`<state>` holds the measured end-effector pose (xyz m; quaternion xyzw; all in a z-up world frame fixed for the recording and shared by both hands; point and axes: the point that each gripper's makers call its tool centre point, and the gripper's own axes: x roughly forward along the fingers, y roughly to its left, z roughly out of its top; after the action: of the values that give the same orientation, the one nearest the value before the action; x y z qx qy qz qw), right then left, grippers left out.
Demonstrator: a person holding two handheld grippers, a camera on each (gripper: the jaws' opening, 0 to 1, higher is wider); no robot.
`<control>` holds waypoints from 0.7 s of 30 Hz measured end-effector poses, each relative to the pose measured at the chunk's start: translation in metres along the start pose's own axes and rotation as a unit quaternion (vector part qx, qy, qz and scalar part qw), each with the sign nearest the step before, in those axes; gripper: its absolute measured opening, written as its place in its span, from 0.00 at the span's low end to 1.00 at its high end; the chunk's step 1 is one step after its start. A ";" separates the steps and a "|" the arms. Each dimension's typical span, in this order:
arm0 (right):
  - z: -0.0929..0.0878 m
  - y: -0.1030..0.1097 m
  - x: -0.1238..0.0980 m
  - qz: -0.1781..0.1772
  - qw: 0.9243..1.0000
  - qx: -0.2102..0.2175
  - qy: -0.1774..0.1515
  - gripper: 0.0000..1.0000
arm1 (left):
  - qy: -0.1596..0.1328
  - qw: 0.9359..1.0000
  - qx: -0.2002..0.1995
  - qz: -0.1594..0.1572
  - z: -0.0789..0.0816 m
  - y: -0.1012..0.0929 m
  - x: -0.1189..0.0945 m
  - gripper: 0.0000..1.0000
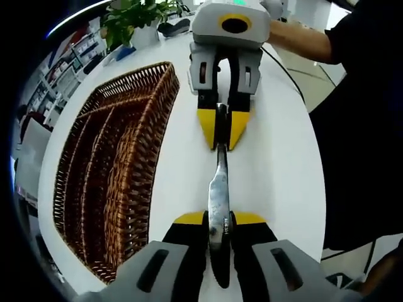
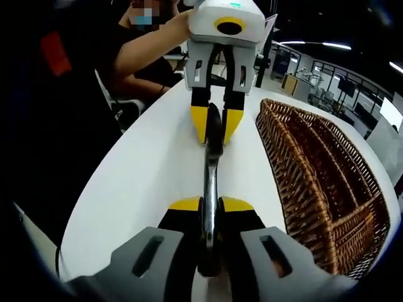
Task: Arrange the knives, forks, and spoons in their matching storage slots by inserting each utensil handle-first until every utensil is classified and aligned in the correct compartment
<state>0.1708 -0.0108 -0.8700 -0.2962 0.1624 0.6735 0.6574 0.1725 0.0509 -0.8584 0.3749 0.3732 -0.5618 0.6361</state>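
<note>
A shiny metal utensil (image 1: pixel 218 189) hangs level over the white table (image 1: pixel 277 182), held at both ends; its type is hard to tell. My left gripper (image 1: pixel 219 220) is shut on its broader end. Facing it, my right gripper (image 1: pixel 220 135) is shut on the narrow end. In the right gripper view the same utensil (image 2: pixel 209 176) runs from my right gripper (image 2: pixel 210 206) up to the left gripper (image 2: pixel 213 129). The brown wicker basket (image 1: pixel 165 94) with long compartments lies beside the utensil, with nothing visible inside it. From the other side the basket (image 2: pixel 277 145) is to the right.
A potted plant (image 1: pixel 135 16) and dark items stand at the table's far end. A person's arm (image 1: pixel 302 41) reaches in behind the right gripper. A seated person (image 2: pixel 145 50) is behind the left gripper. The table's edge (image 2: pixel 94 207) curves close by.
</note>
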 end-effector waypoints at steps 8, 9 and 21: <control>0.022 -0.012 -0.017 -0.023 1.000 0.004 -0.011 0.08 | -0.019 0.999 0.016 0.020 0.006 0.008 -0.016 0.13; 0.023 -0.013 -0.017 -0.024 1.000 0.004 -0.010 0.08 | -0.022 0.999 0.019 0.022 0.007 0.010 -0.019 0.13; 0.054 -0.046 -0.034 -0.055 0.998 -0.023 -0.009 0.08 | -0.051 0.996 0.050 0.060 0.018 0.038 -0.056 0.13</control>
<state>0.2043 -0.0011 -0.7995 -0.3137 0.1239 0.6428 0.6878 0.2064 0.0620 -0.7983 0.3987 0.2885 -0.5593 0.6671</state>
